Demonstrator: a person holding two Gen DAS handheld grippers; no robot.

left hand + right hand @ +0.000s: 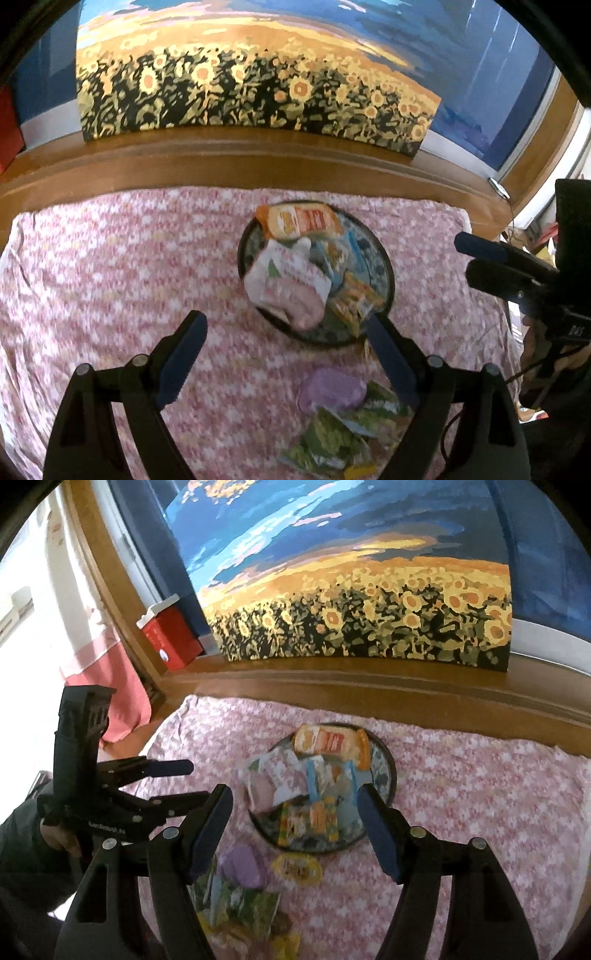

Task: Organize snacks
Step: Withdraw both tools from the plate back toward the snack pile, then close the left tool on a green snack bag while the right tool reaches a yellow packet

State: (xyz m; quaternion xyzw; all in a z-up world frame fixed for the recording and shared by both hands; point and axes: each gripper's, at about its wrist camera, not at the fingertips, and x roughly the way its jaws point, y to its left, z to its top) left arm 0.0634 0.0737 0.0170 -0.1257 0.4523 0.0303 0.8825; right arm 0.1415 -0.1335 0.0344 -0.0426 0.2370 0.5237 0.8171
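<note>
A dark round plate (pixel 388 280) (pixel 390 775) sits on the pink floral cloth with several snack packets piled on it. An orange packet (pixel 299 221) (pixel 328 744) lies at its far side and a white-pink packet (pixel 288 284) (pixel 277 779) overhangs its left rim. A blue packet (pixel 332 779) and a yellow-orange one (pixel 310 819) lie beside them. Loose on the cloth nearer me are a purple packet (pixel 332 387) (pixel 243 864), green packets (pixel 340 435) (pixel 240 901) and a small yellow one (pixel 295 866). My left gripper (pixel 288 354) (pixel 197 781) and right gripper (pixel 295 830) (pixel 463 254) hover open and hold nothing.
A sunflower painting (pixel 240 85) (pixel 369 620) leans on the wooden ledge (pixel 221 162) behind the cloth. A red box (pixel 173 638) stands at the ledge's left end, next to a pale curtain. The pink cloth (pixel 110 277) lies bare to the left and right of the plate.
</note>
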